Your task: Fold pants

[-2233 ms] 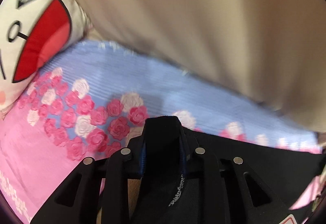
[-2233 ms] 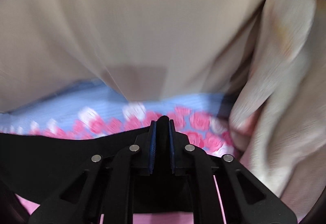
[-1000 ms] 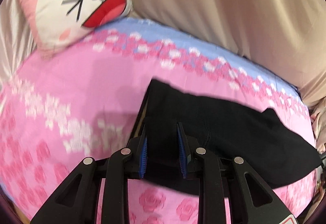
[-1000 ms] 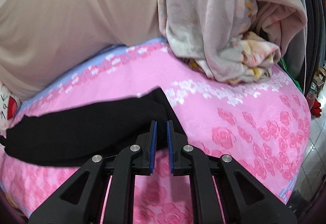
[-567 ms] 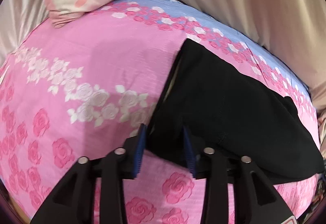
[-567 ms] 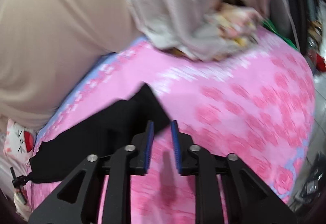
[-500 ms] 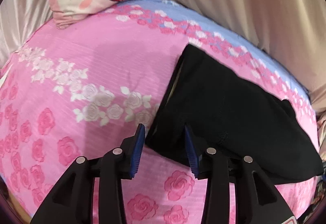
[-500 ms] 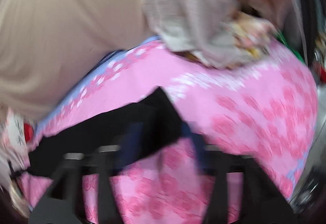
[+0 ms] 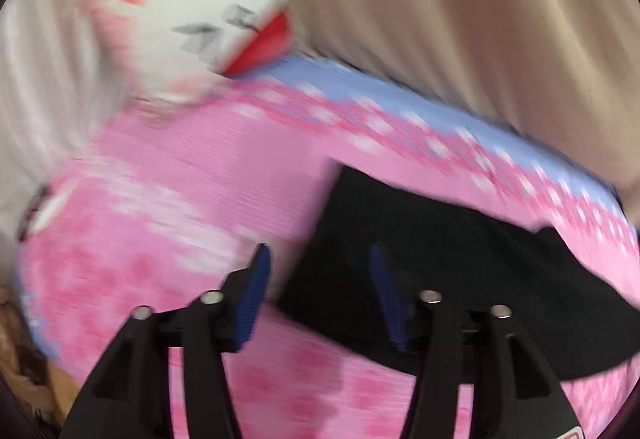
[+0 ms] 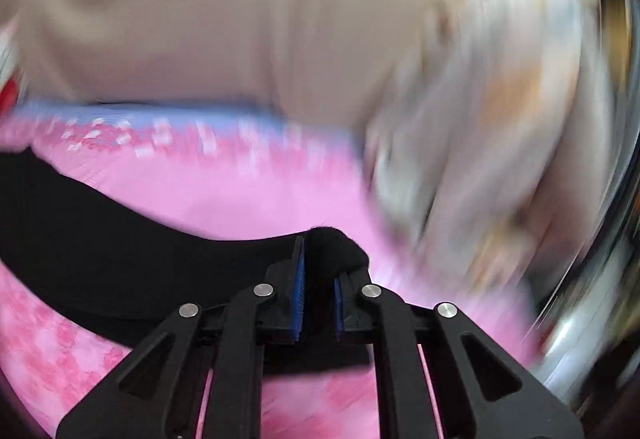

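Pants (image 9: 460,259), black, lie spread flat on the bed (image 9: 208,175), a long dark band across its pink, rose-printed cover; both views are blurred. The cover ends in a pale blue strip along the bed's far edge, and behind that edge hangs a beige curtain (image 9: 460,11). In the left wrist view a white cartoon-face cushion (image 9: 208,11) with a red mouth sits at the bed's far left corner. In the right wrist view a crumpled pale floral blanket (image 10: 480,143) is heaped at the bed's far right end.

One end of the pants reaches toward the cushion side, and its near corner lies just in front of the left hand-held gripper (image 9: 318,291). That gripper's jaws are opening: the blue pads stand well apart, the cloth's corner shows between them, and neither pad presses on it.

The other end of the pants is gathered into a small bunch in the right hand-held gripper (image 10: 318,283). Its jaws are closing on that bunch, with the blue pads tight against the black cloth on both sides.
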The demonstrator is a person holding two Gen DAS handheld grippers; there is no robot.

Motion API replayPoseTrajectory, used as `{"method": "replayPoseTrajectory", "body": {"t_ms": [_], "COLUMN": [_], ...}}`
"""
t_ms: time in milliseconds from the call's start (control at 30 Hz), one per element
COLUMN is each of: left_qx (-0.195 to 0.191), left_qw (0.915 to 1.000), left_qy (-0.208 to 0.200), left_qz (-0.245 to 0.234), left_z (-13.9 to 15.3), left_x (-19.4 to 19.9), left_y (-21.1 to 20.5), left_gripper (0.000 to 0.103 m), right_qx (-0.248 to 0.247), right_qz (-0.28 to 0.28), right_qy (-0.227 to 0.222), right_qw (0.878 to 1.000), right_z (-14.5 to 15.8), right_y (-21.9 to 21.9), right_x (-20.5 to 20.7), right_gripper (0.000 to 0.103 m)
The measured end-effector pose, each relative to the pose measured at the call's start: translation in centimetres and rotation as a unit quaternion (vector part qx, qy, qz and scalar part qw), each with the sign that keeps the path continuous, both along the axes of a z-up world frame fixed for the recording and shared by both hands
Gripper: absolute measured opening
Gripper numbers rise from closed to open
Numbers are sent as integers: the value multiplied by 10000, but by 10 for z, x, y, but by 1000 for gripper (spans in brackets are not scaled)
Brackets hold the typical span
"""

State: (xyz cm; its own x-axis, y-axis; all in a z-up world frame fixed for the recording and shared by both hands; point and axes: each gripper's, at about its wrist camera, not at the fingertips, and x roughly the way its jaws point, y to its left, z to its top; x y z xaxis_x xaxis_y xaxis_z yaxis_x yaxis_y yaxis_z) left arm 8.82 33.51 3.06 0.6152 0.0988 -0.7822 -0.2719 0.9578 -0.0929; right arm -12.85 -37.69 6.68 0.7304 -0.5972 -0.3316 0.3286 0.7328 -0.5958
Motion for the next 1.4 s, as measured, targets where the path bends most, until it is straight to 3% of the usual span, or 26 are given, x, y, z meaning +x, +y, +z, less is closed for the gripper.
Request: {"method": "replayPoseTrajectory", "body": {"t_ms": [33, 133, 167, 200, 267, 333, 400, 433, 533, 600, 633, 667, 700, 733, 833, 867, 933, 1000, 1033, 1167, 1233, 1300, 1367, 1400], "left_qx": [-27, 151, 282, 433, 484, 378, 303, 290, 296, 357, 378, 388, 378, 367, 430, 454, 498, 596, 624, 617, 636, 646, 701, 705], "left_qw": [9998, 9967, 9960, 9951, 9948, 9959, 9966, 9965, 9956, 9955, 9955, 9955, 9955, 9955, 9947, 9947, 9946, 9944, 9943, 9939, 9938, 9937, 9935, 9935], "left_qy": [148, 681, 739, 788, 828, 785, 763, 782, 885, 876, 861, 856, 860, 870, 919, 914, 893, 857, 846, 899, 898, 888, 843, 829], "left_qz": [-150, -417, -420, -402, -345, -241, -99, -47, 60, 73, 71, 78, 96, 107, 144, 153, 159, 152, 150, 150, 183, 243, 307, 322], "left_z": [-12, -53, -59, -65, -65, -62, -62, -64, -72, -73, -73, -74, -73, -73, -73, -73, -75, -77, -77, -76, -76, -78, -79, -79], "left_x": [5, 17, 19, 19, 23, 26, 31, 33, 35, 32, 32, 31, 31, 32, 37, 38, 39, 38, 38, 39, 42, 45, 47, 47], "left_y": [-13, -44, -48, -53, -54, -51, -48, -48, -47, -49, -50, -50, -49, -48, -48, -49, -52, -54, -54, -52, -52, -52, -53, -53], "left_gripper": [53, 53, 53, 53, 52, 53, 54, 55, 55, 56, 56, 56, 56, 56, 56, 57, 60, 61, 61, 62, 62, 62, 63, 63], "right_qx": [-139, 228, 156, 223, 771, 1350, 2256, 2801, 3565, 3612, 3566, 3294, 2951, 2537, 1813, 1284, 1064, 1403, 1497, 2270, 2849, 3162, 2851, 2901], "right_qz": [-125, -829, -1206, -1374, -1364, -1249, -977, -868, -806, -778, -723, -756, -706, -570, -326, -345, -582, -1204, -1380, -1195, -694, -347, -768, -769], "right_qy": [448, 1330, 1457, 1451, 993, 545, 154, 52, 74, 420, 671, 940, 972, 814, 91, 45, 463, 1207, 1243, 252, 37, 246, 881, 799], "right_qw": [9988, 9874, 9818, 9796, 9827, 9814, 9692, 9560, 9308, 9283, 9290, 9365, 9479, 9622, 9829, 9911, 9915, 9753, 9711, 9662, 9560, 9477, 9513, 9505], "right_z": [-14, -63, -76, -80, -66, -49, -35, -33, -44, -61, -71, -76, -71, -56, -9, -2, -22, -69, -78, -58, -48, -56, -85, -87], "right_y": [-4, -46, -58, -65, -69, -73, -86, -99, -122, -123, -120, -111, -102, -92, -75, -70, -86, -123, -131, -127, -113, -105, -116, -122], "right_x": [2, -10, -21, -30, -48, -53, -46, -38, -11, 6, 16, 27, 33, 36, 33, 35, 46, 52, 48, 7, 2, 12, 28, 26], "right_gripper": [18, 61, 61, 61, 62, 71, 79, 79, 79, 72, 40, 16, 13, 12, 11, 14, 22, 22, 22, 23, 24, 22, 21, 21]}}
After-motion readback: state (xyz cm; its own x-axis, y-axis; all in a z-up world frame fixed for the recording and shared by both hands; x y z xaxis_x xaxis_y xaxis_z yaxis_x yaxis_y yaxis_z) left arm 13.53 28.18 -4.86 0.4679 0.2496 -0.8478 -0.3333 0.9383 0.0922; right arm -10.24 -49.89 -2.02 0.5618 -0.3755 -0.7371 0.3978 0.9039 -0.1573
